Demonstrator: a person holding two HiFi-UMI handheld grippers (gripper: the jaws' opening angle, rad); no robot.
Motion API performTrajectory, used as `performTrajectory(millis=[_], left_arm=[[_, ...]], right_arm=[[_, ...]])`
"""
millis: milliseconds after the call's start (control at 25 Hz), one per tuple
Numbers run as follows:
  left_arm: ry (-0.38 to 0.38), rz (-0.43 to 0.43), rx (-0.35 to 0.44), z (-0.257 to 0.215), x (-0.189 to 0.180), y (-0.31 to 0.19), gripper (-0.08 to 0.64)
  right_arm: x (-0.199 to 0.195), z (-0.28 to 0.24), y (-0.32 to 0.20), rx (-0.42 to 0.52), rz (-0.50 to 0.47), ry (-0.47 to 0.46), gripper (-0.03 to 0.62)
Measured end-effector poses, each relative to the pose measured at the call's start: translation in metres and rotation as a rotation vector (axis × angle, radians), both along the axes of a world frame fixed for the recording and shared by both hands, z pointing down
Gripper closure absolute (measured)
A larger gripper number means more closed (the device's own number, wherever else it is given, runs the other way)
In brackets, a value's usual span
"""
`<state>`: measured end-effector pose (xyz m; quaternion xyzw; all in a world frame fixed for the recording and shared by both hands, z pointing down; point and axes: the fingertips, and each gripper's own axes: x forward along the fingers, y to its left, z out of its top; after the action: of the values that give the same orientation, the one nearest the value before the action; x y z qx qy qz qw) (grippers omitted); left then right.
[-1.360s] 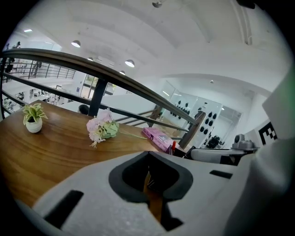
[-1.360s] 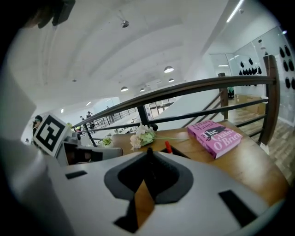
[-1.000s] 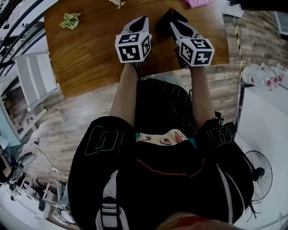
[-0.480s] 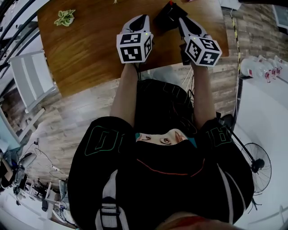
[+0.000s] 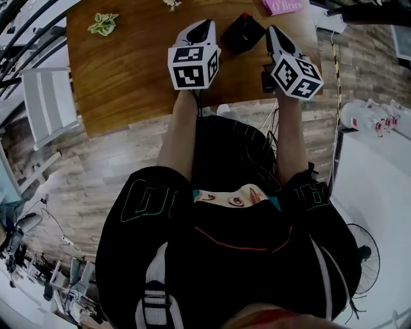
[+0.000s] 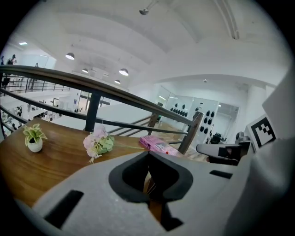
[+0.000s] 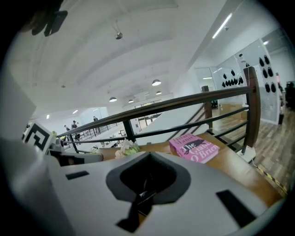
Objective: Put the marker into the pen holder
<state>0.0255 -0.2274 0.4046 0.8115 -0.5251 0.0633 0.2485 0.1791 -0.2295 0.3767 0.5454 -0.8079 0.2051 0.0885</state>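
Observation:
A black boxy pen holder (image 5: 243,33) stands on the wooden table (image 5: 128,71) between my two grippers. In the head view my left gripper (image 5: 203,27) is just left of it and my right gripper (image 5: 272,31) just right of it, both pointing away from the person. In the left gripper view (image 6: 148,154) and the right gripper view (image 7: 148,155) the jaws meet at their tips, with nothing clearly held. I cannot make out a marker in any view. Something thin and dark shows through the right jaws' opening, but I cannot tell what it is.
A pink book (image 5: 282,5) (image 7: 193,147) lies at the table's far right. A small potted plant (image 5: 103,24) (image 6: 34,138) and a flower sprig (image 6: 97,144) sit further left. A black railing (image 7: 184,103) runs behind the table. A white chair (image 5: 48,109) stands at its left.
My right gripper has swung right, from over the pen holder to beside it. The left gripper has barely moved. The head view has shifted slightly.

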Motion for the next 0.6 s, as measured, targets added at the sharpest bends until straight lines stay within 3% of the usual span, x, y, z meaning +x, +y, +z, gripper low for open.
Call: performTrajectory(millis=[360,600], left_arm=[[-0.047,-0.019,0.113,-0.050,0.018,-0.012,0.552],[-0.070,-0.038,0.241,-0.109,0.028,-0.027,0.552]], right_arm=[[0.018,-0.061,-0.012,0.188,-0.045,-0.117,0.588],[0.027,-0.101,-0.028,0.275,-0.071,-0.034,0.588]])
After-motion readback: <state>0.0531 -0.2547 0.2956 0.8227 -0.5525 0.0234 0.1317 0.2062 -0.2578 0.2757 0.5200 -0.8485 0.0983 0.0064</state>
